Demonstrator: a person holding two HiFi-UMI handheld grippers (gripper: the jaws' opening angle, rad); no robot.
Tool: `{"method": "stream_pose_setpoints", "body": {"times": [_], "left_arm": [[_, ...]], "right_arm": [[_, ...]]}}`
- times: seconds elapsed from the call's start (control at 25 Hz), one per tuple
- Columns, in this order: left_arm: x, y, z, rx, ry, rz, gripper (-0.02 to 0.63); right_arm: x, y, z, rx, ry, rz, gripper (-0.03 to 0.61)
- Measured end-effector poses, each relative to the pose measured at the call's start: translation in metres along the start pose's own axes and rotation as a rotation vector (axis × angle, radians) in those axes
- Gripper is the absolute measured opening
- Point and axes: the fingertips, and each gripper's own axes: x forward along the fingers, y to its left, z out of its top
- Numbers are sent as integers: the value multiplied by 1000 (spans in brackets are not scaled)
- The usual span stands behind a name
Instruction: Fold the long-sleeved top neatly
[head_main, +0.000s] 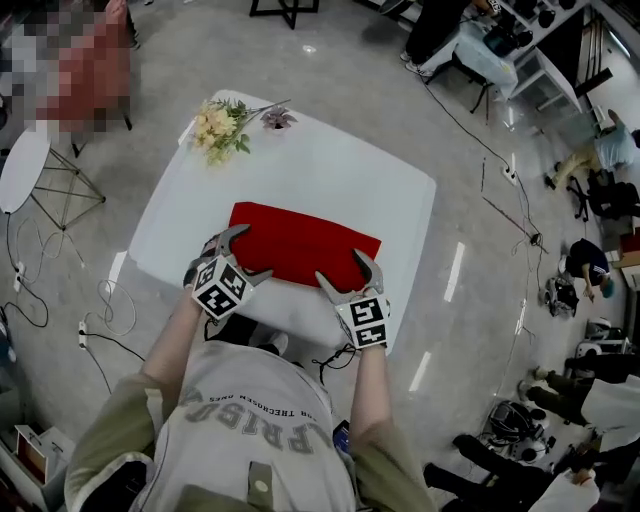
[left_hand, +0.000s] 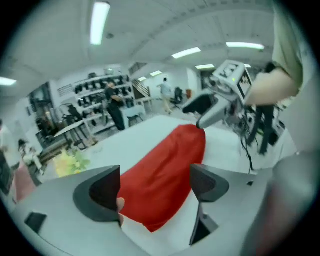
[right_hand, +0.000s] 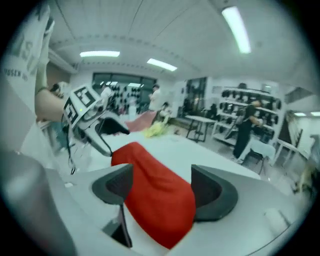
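The red long-sleeved top (head_main: 300, 243) lies folded into a flat rectangle near the front of the white table (head_main: 385, 195). My left gripper (head_main: 250, 252) is open over the top's near left corner. My right gripper (head_main: 343, 268) is open over its near right corner. In the left gripper view the red top (left_hand: 162, 167) runs between the spread jaws of the left gripper (left_hand: 155, 187), with the right gripper (left_hand: 207, 112) at the cloth's far end. In the right gripper view the red top (right_hand: 157, 192) lies between the jaws of the right gripper (right_hand: 162, 187), and the left gripper (right_hand: 97, 125) shows beyond it.
A bunch of pale flowers (head_main: 222, 125) lies at the table's far left corner. A round white side table (head_main: 22, 170) stands to the left, with cables (head_main: 105, 310) on the floor. Chairs, gear and people crowd the right side of the room (head_main: 590, 260).
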Motion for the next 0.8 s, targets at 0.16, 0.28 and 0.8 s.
{"method": "stream_pose_setpoints", "body": {"times": [0.16, 0.28, 0.8], "left_arm": [[-58, 38, 48, -334, -332, 220, 414], [-80, 42, 72, -418, -474, 295, 413], [-127, 17, 90, -377, -610, 491, 12]], "right_arm": [[-57, -33, 46, 235, -341, -257, 351], [-77, -32, 65, 282, -455, -363, 351], [-108, 7, 100, 98, -503, -501, 2]]}}
